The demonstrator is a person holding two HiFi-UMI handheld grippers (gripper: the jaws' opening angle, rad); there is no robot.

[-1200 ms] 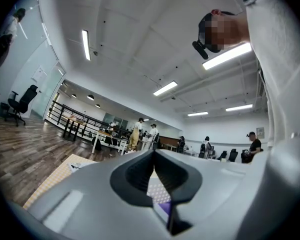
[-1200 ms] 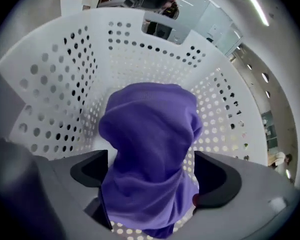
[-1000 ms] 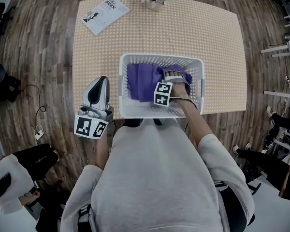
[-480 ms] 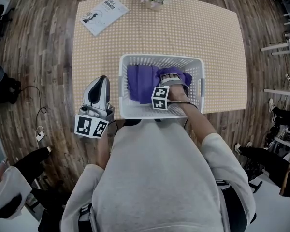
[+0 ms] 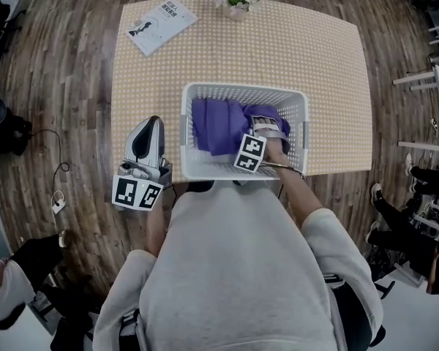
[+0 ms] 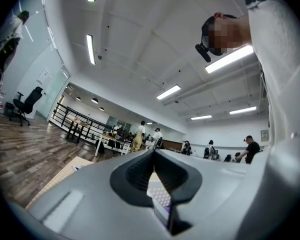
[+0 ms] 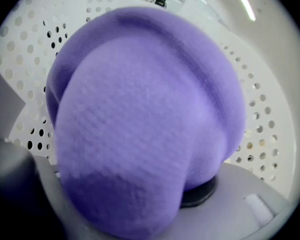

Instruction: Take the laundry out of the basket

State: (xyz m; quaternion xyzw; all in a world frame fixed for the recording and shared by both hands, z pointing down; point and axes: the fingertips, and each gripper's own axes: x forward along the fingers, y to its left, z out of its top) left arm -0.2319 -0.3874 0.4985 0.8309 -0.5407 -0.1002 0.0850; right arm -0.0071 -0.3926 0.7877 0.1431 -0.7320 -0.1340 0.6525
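The right tongs [image 7: 140, 149] have just been closing, and a bulging fold of purple cloth [image 7: 150, 79], finely knitted, is pinched between their jaws and fills most of the view. Beyond it curves the white, perforated basket [image 7: 262, 119].

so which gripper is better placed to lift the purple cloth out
Right: the right gripper is inside the white perforated basket, its jaws have just closed on the purple knitted cloth. The left gripper sits outside it, empty.

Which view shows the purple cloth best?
The head view: it shows the purple cloth lying in the white basket. The right gripper view gives only a blurred close-up; the left gripper view shows the room instead.
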